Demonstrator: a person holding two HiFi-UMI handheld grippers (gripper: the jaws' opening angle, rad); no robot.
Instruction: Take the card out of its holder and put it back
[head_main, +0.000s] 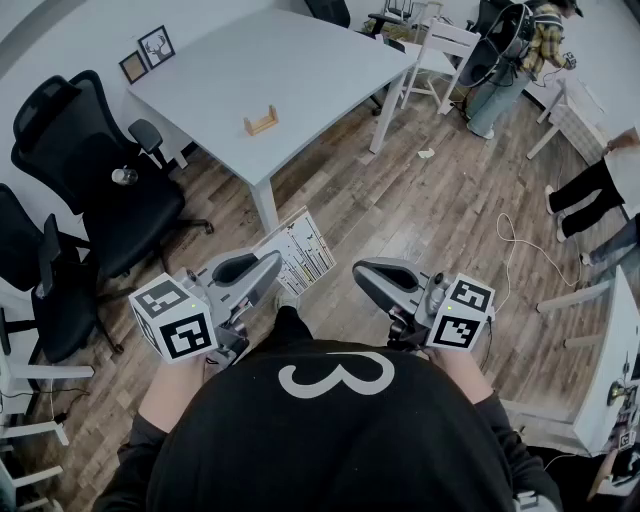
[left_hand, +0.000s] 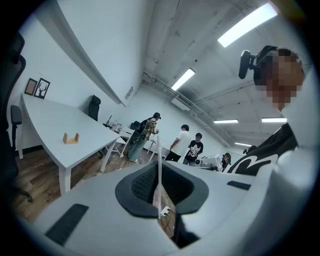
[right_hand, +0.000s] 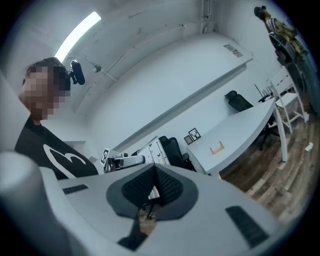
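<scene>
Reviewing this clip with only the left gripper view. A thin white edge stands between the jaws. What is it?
Observer: The head view shows a flat white card printed with rows of lines, clamped by the left gripper.
Operator: And the other gripper?
Observer: The right gripper has its jaws together with nothing between them, by its own view.
Operator: Are they at the holder?
Observer: No. The small wooden holder sits empty on the white table; both grippers are over the wooden floor, short of it.
</scene>
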